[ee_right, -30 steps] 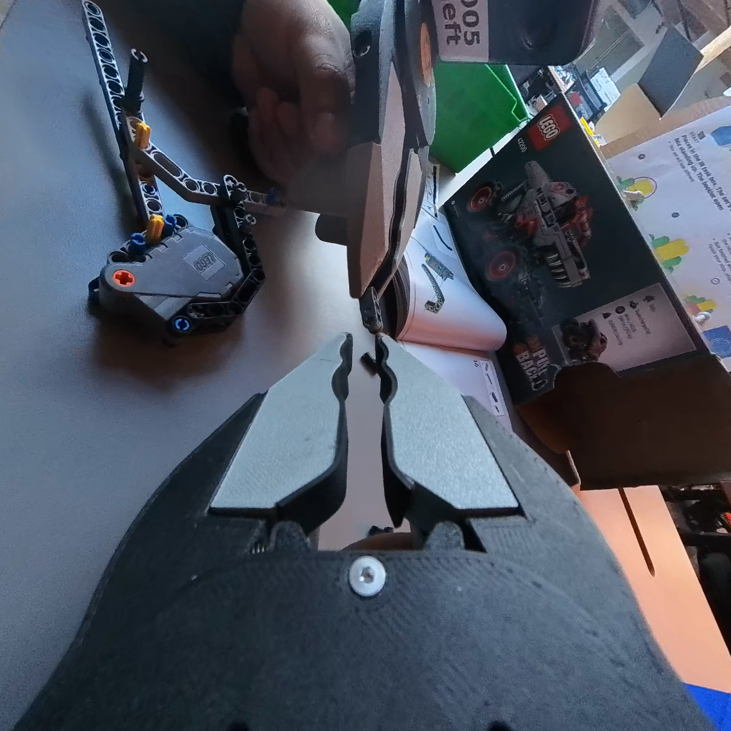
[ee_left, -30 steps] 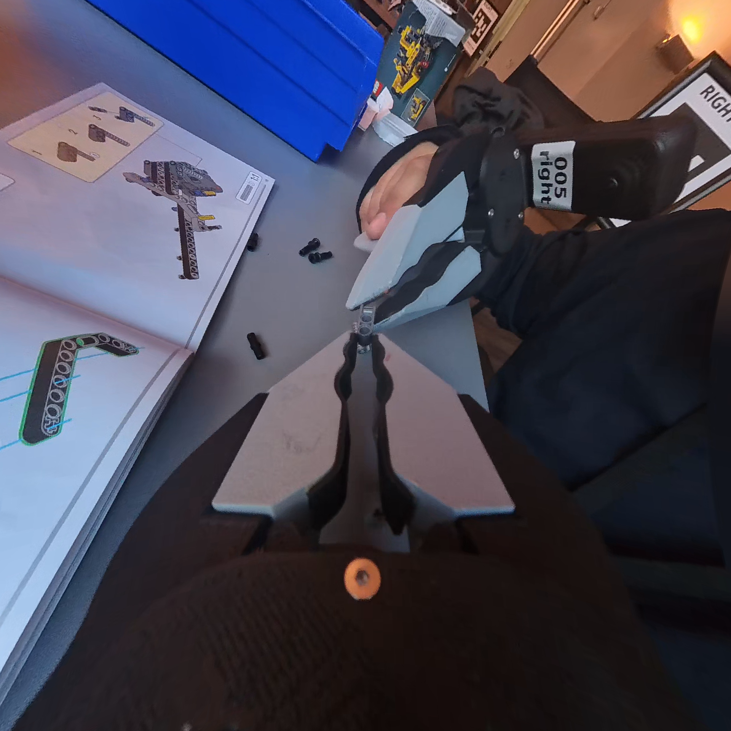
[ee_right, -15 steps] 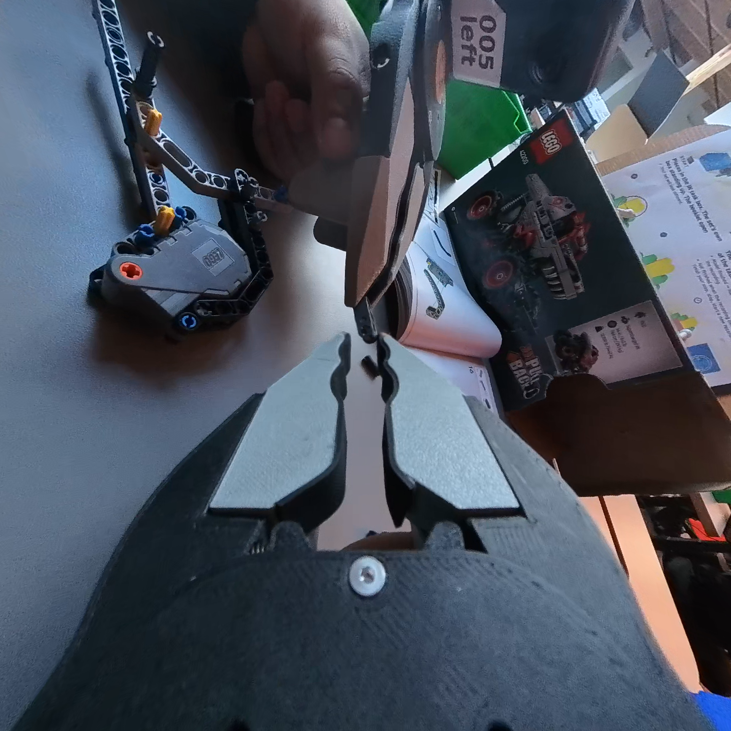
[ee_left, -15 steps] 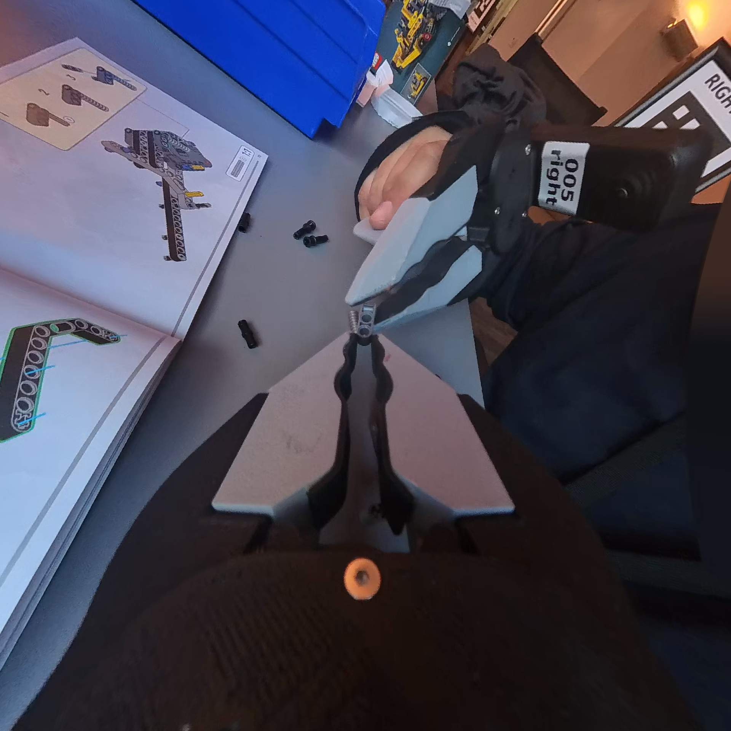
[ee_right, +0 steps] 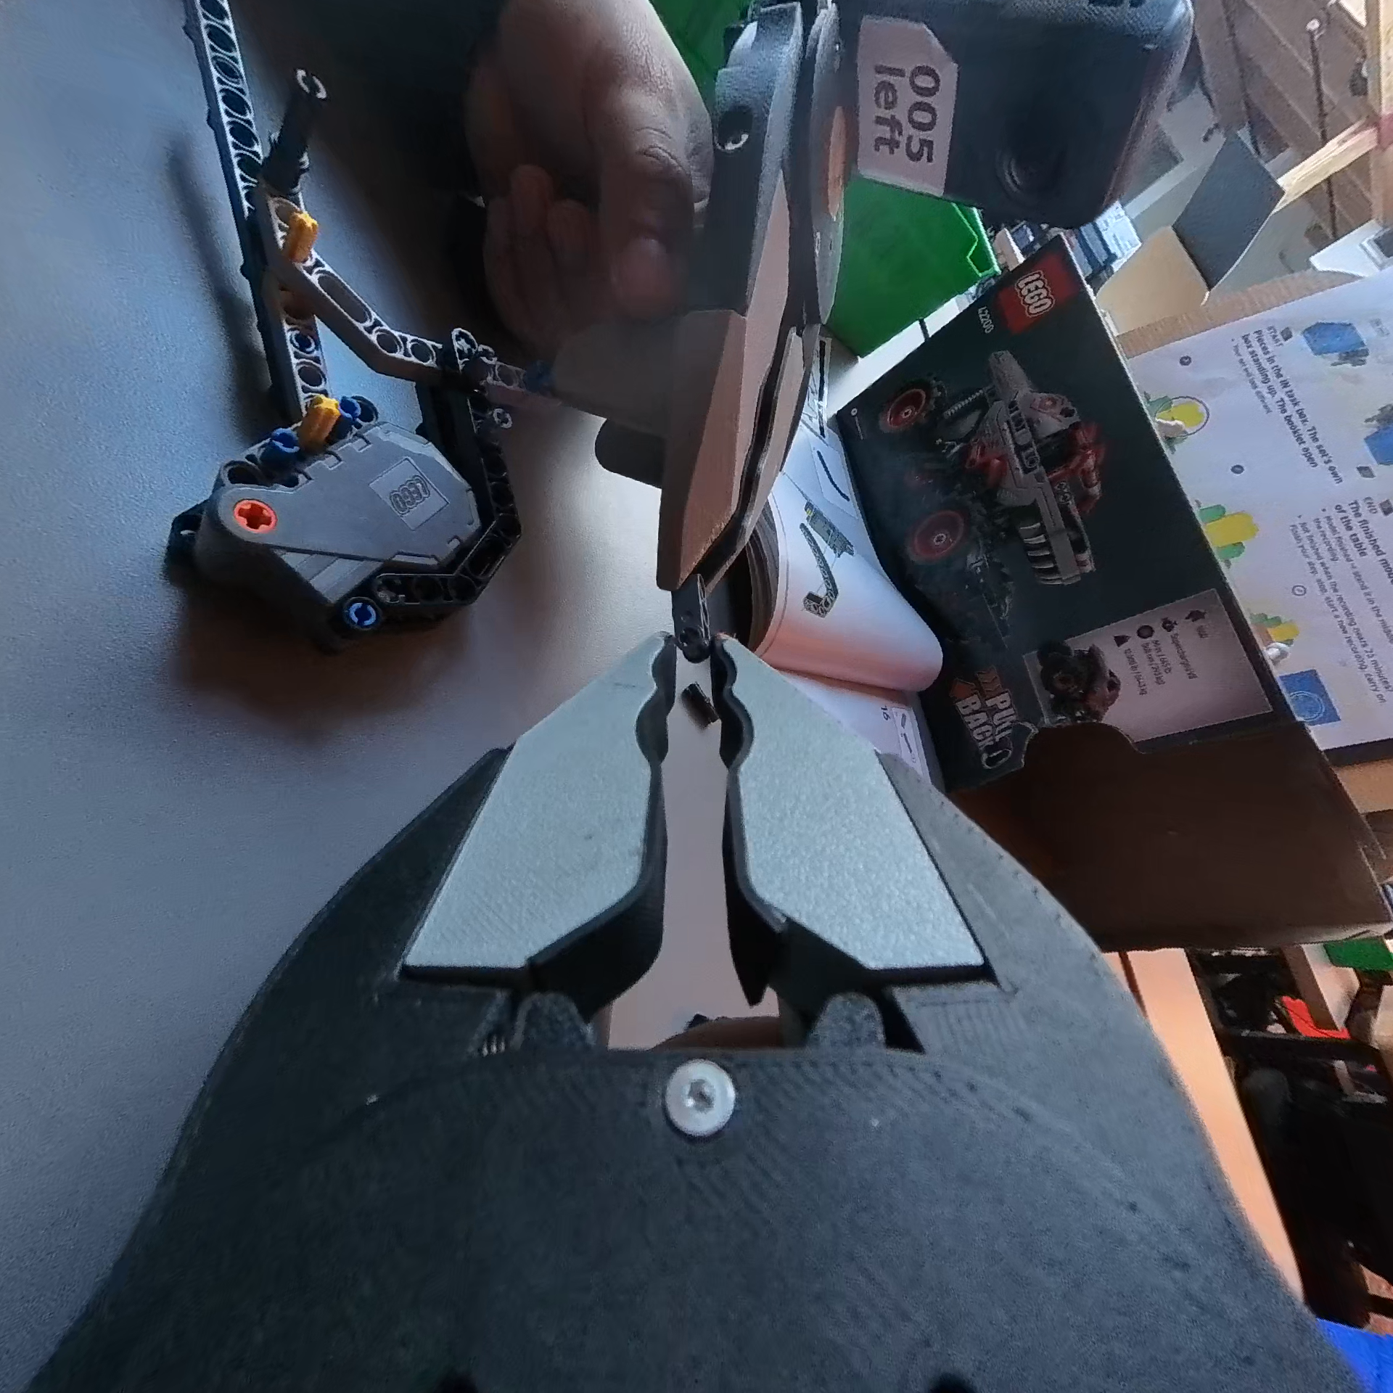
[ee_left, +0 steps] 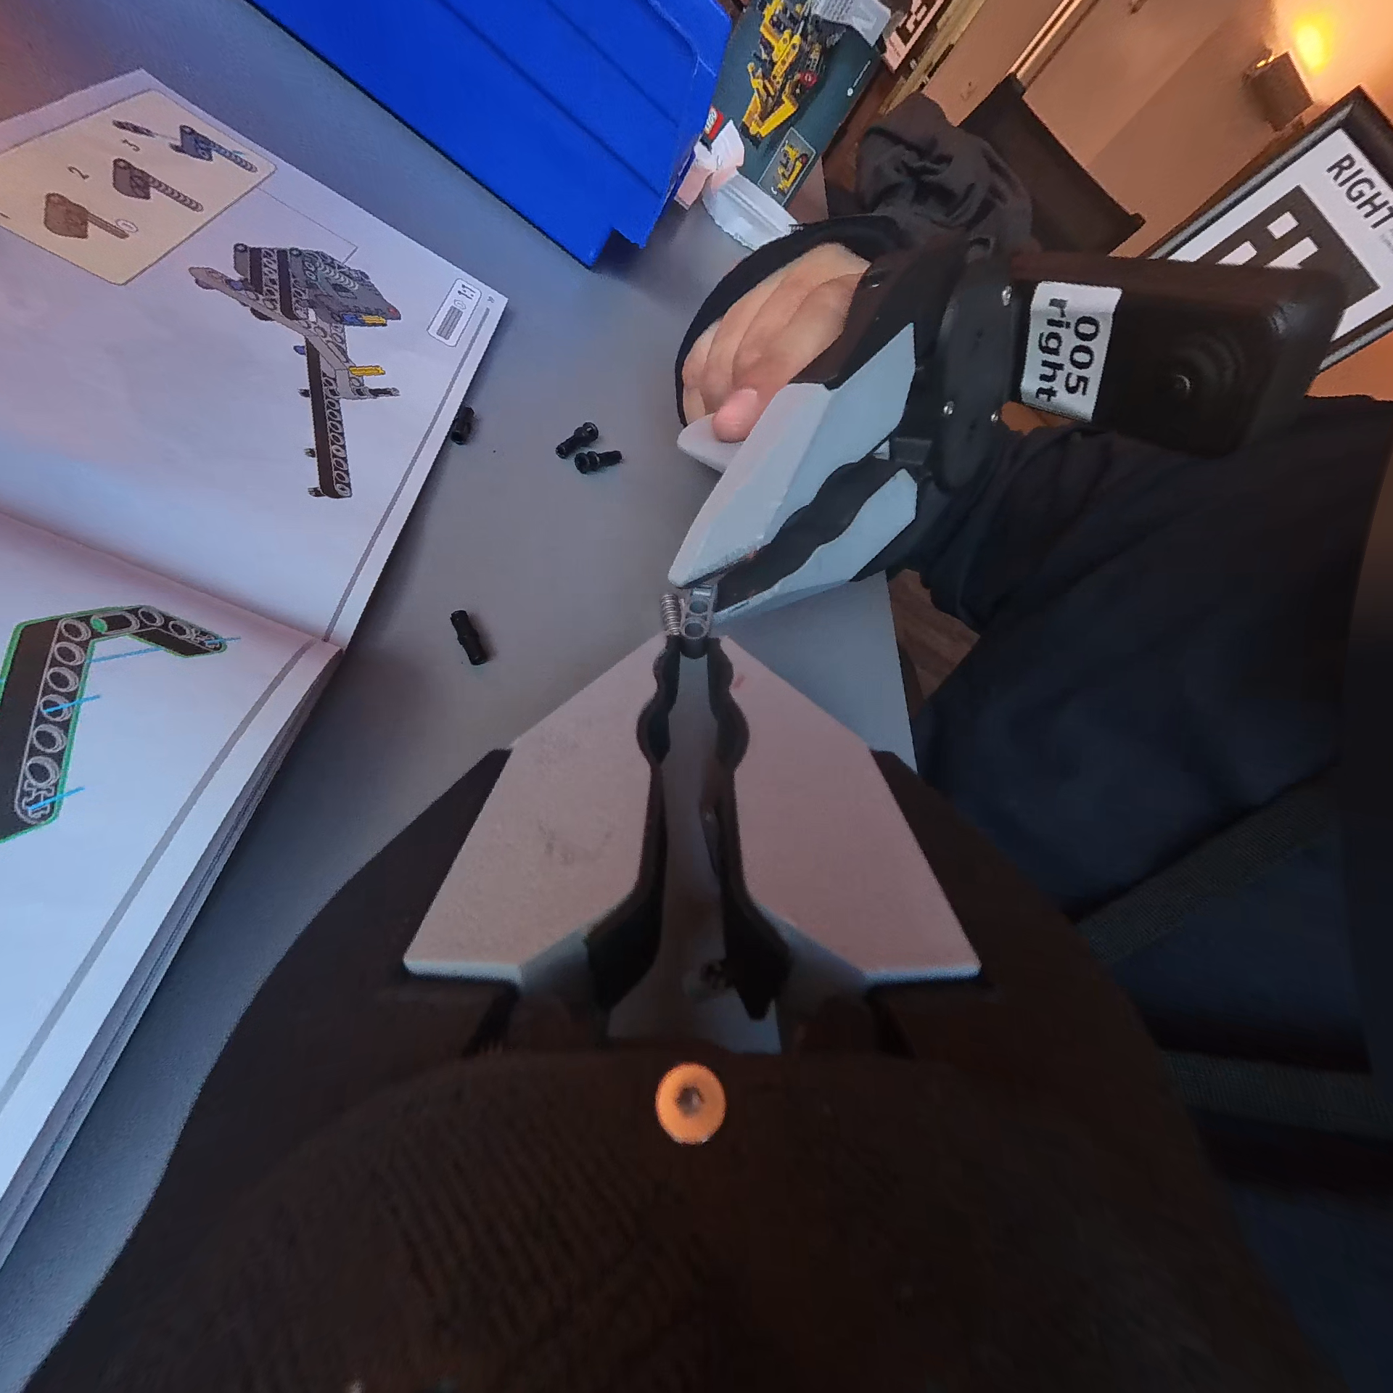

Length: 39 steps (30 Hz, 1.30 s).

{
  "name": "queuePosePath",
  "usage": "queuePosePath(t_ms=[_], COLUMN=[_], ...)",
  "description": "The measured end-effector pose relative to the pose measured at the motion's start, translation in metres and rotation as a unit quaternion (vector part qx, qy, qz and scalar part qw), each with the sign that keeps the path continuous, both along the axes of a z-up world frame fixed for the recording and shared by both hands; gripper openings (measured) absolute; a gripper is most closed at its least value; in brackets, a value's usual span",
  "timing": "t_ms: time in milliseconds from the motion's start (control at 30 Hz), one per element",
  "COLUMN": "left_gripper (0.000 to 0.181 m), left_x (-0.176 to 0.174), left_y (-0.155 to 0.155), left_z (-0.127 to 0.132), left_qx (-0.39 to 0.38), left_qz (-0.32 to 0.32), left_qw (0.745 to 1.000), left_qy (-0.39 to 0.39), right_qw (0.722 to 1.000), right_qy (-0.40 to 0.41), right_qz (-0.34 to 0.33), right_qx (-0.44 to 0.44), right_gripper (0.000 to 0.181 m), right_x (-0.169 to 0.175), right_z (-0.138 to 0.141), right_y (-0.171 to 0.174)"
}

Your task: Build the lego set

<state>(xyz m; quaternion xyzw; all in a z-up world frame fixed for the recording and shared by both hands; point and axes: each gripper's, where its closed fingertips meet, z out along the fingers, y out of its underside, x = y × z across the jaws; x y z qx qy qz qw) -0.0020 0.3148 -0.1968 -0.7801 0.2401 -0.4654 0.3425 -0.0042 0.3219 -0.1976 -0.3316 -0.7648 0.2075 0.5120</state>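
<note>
Fingers: the left gripper (ee_left: 692,654) is pinched shut on a small grey piece (ee_left: 695,616). The right gripper (ee_right: 692,648) has its tips nearly closed around the same piece, seen as a dark piece (ee_right: 692,609); I cannot tell if it really squeezes.
Why: both tips meet in the air, likely to pass the piece over or push a part on.
Piece: it has holes and a ribbed end, up above the table (ee_left: 543,543).
Pins: black pins (ee_left: 469,637) lie near, left of the tips.
Booklet: open at far left (ee_left: 151,467), to copy from.
Model: the half-built model (ee_right: 347,520) waits on the left.
Box: right side (ee_right: 1070,512).
</note>
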Motion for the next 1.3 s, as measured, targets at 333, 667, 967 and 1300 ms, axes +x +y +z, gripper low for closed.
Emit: queuePosePath(t_ms=[333, 667, 967, 1300], left_gripper=[0.022, 0.01, 0.007, 0.006], left_x=[-0.01, 0.001, 0.006, -0.003], left_y=[0.013, 0.003, -0.003, 0.0], left_z=[-0.004, -0.007, -0.005, -0.003], left_qx=[0.196, 0.267, 0.261, 0.227], left_qz=[0.032, 0.002, -0.017, -0.01], left_qw=[0.964, 0.937, 0.943, 0.958], left_qy=[0.177, 0.226, 0.206, 0.176], right_qw=[0.99, 0.977, 0.97, 0.974], right_qy=[-0.04, -0.077, -0.073, -0.142], right_qz=[-0.03, 0.003, 0.017, 0.043], right_qx=[-0.133, -0.199, -0.23, -0.17], right_gripper=[0.005, 0.005, 0.005, 0.0], right_x=[0.0, 0.002, 0.002, 0.041], right_z=[-0.002, -0.009, -0.003, -0.007], right_y=[0.011, -0.005, -0.01, -0.001])
